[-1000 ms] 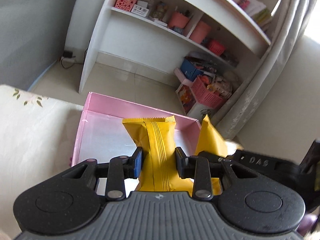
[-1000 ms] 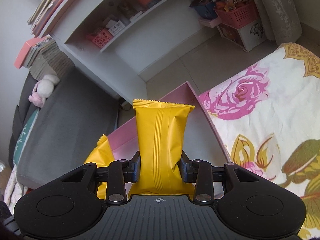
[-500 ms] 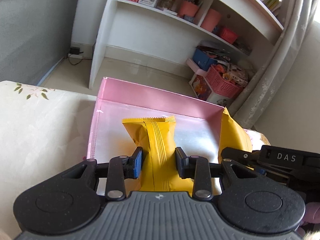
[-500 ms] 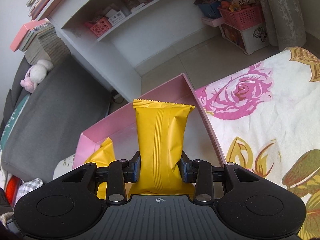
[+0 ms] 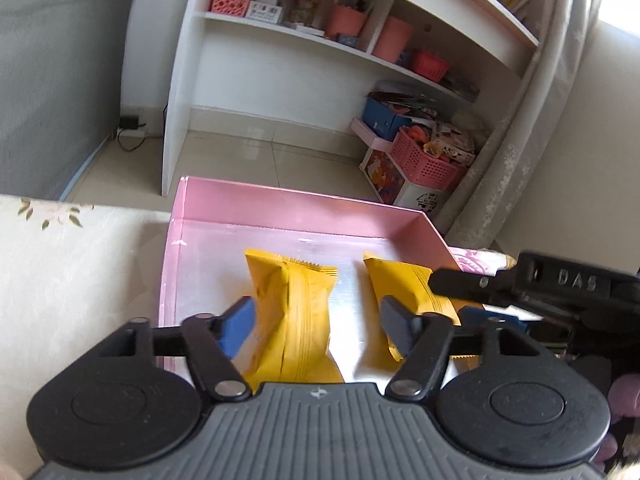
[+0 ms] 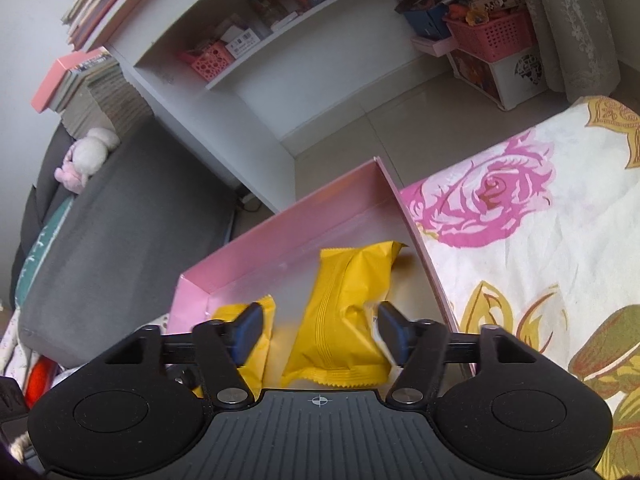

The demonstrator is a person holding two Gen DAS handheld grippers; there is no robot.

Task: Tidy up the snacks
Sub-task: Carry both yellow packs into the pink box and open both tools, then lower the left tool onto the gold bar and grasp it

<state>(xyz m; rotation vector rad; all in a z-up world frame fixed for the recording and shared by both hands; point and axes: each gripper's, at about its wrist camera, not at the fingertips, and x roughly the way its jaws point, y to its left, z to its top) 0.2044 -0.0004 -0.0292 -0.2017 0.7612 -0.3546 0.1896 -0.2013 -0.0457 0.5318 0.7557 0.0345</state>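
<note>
Spreading across the near ground: a floral bedspread (image 6: 540, 240), pale on the left, pink roses on the right. Standing far behind: a white shelf unit (image 5: 280, 80) crowded with pink baskets and cups.

Sitting on the bedspread, at its far edge: a shallow pink box (image 5: 304, 208), open on top, long side running left to right.

Lying flat on the box floor, side by side and apart: two yellow snack packets. Left packet (image 5: 292, 320) resting with its long axis running near to far, crimped end pointing at the far wall of the box. Right packet (image 6: 340, 316) lying the same way but tilting, its far end leaning rightward toward the box's right wall.

Hovering over the left packet: the left gripper (image 5: 316, 320), jaws spread wide, having just been opening; pads standing clear of the wrapper on both sides, though the packet sits between them. Hovering over the right packet: the right gripper (image 6: 320, 328), jaws likewise parted and just opened, wrapper loose between the pads, nothing pressing on it.

Differing from a second ago: both packets then standing pinched upright between clenched pads, lifted above the box; now released and lying down inside it.
</note>
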